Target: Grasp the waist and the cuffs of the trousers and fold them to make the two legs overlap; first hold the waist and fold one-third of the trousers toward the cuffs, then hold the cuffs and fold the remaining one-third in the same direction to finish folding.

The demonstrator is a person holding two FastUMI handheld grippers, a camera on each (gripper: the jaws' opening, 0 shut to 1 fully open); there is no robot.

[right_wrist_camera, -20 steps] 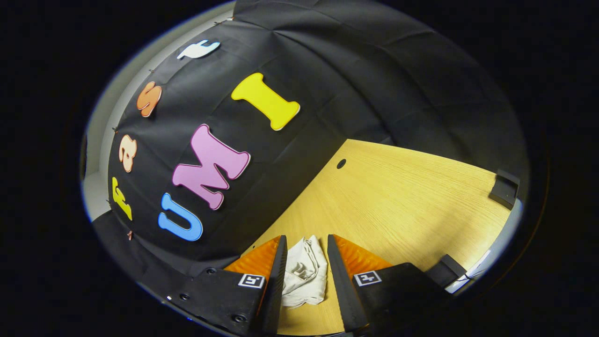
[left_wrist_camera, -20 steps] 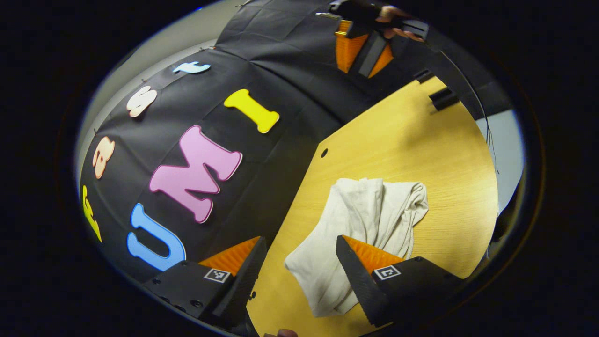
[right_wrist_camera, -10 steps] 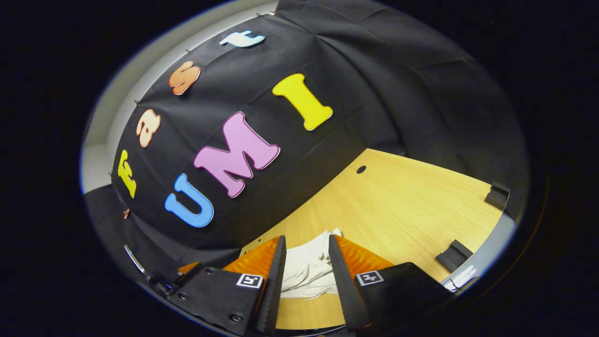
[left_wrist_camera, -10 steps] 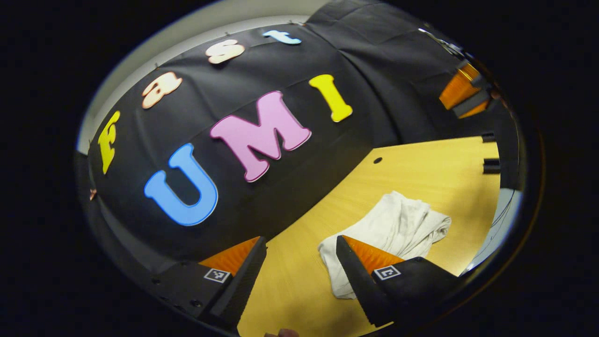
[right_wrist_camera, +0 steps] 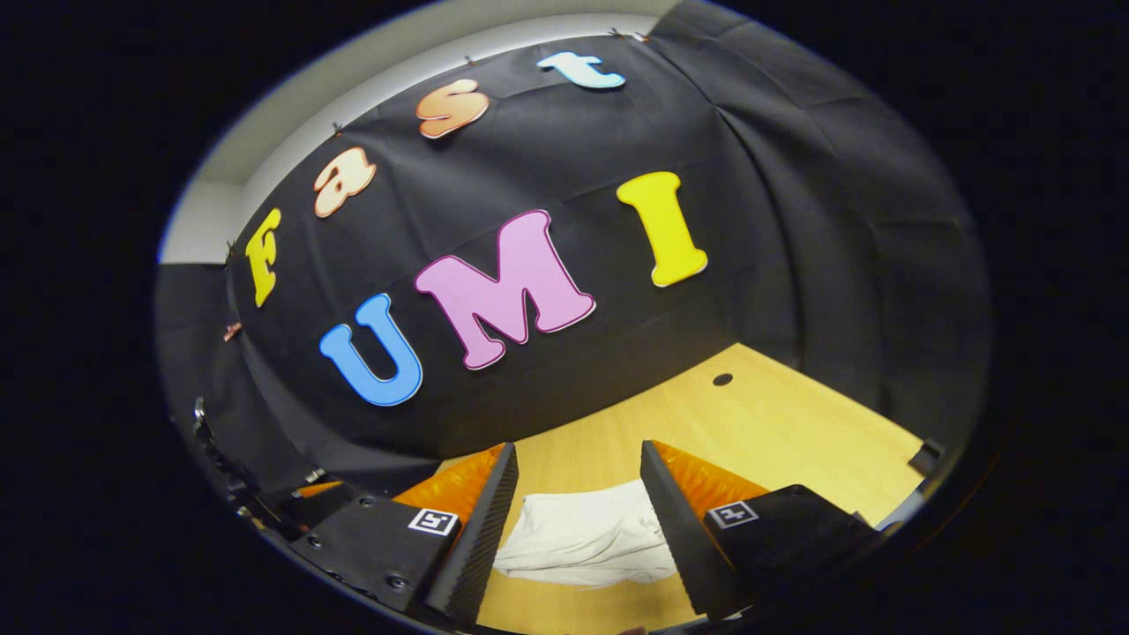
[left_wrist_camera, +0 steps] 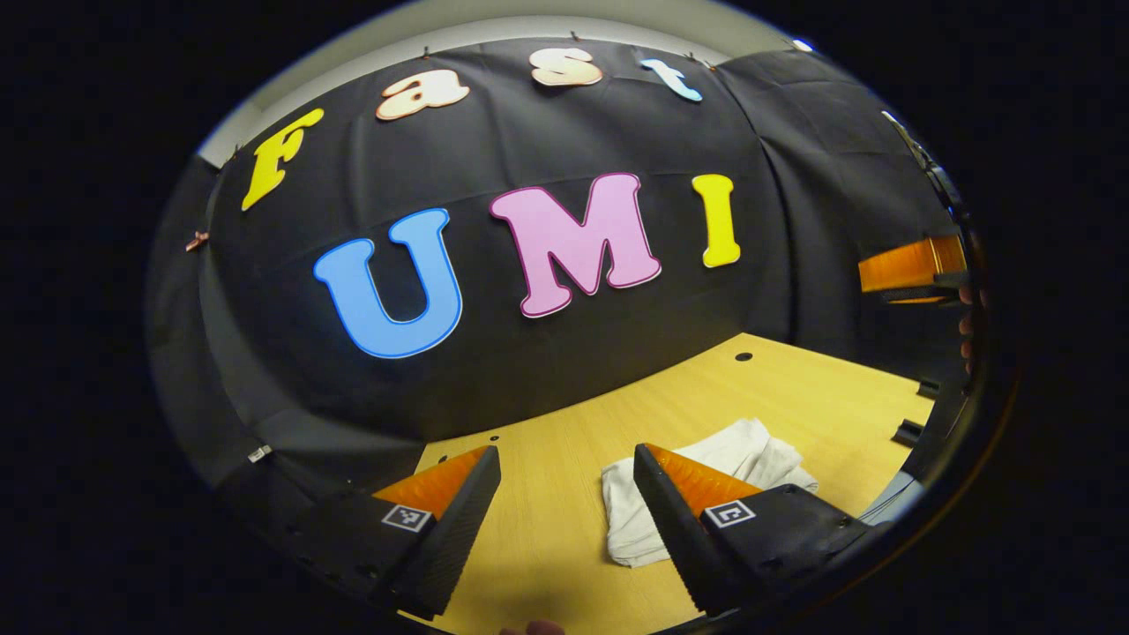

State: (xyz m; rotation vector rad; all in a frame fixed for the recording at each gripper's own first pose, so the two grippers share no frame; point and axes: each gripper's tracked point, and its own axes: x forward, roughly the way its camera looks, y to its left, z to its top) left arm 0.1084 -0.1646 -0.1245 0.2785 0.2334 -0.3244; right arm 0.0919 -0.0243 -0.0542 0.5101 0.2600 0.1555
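The cream-white trousers (left_wrist_camera: 732, 463) lie in a compact folded bundle on the wooden table (left_wrist_camera: 794, 388). In the left gripper view my left gripper (left_wrist_camera: 564, 472) is open above the table, and the bundle sits just beyond and partly behind its right finger. The right gripper (left_wrist_camera: 913, 272), held by a hand, shows at the far right edge, well above the table. In the right gripper view the trousers (right_wrist_camera: 582, 534) lie on the table (right_wrist_camera: 776, 414) below the gap of my open right gripper (right_wrist_camera: 578, 467), with neither finger touching the cloth.
The black cloth wall (left_wrist_camera: 529, 353) closes off the table's far side. A small round hole (left_wrist_camera: 743, 357) marks the tabletop near the wall. Dark clamps (left_wrist_camera: 908, 432) sit at the table's right edge. Bare wood lies left of the bundle.
Both grippers have drawn back and tilted up toward the wall. The right gripper's fingers have spread wider. The trousers stay folded on the table.
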